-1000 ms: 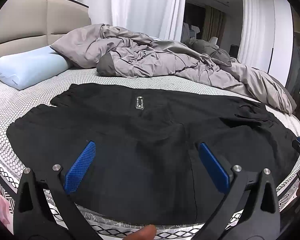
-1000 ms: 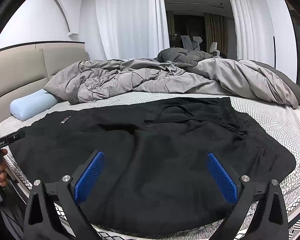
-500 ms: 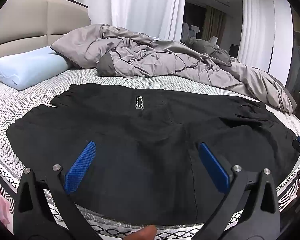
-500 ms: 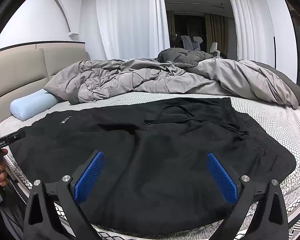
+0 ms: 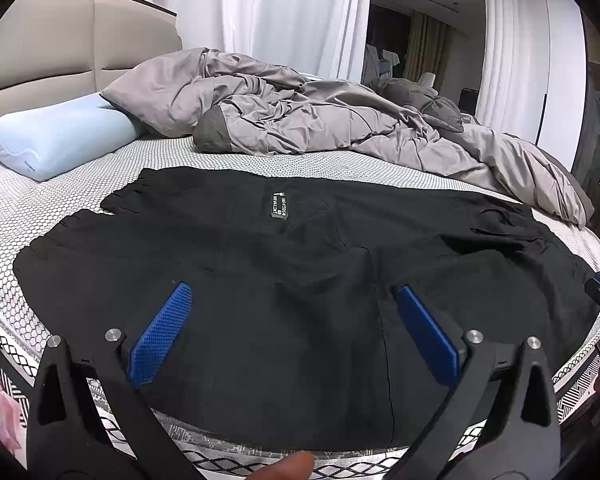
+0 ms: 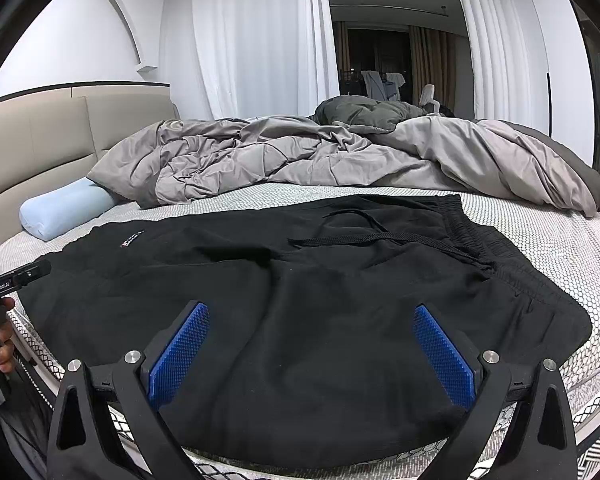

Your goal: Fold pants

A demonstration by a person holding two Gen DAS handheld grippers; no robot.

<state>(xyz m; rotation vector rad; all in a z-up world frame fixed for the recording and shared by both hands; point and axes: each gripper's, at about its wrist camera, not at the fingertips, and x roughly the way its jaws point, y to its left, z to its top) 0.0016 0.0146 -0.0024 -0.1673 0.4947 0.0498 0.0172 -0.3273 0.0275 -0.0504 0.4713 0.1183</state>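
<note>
Hovering over pants (image 5: 300, 300), fingers (image 5: 160, 332) spread

Lying rumpled along the far side of the mattress (image 5: 80, 200): grey duvet (image 5: 300, 120). Resting beside it against the beige headboard (image 5: 60, 52): pale blue pillow (image 5: 60, 140). Hanging behind: white curtains (image 6: 252, 40).

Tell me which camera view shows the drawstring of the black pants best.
The right wrist view: the drawstring lies plainly across the pants near the waistband. In the left wrist view it is only a faint dark line at the far right.
</note>
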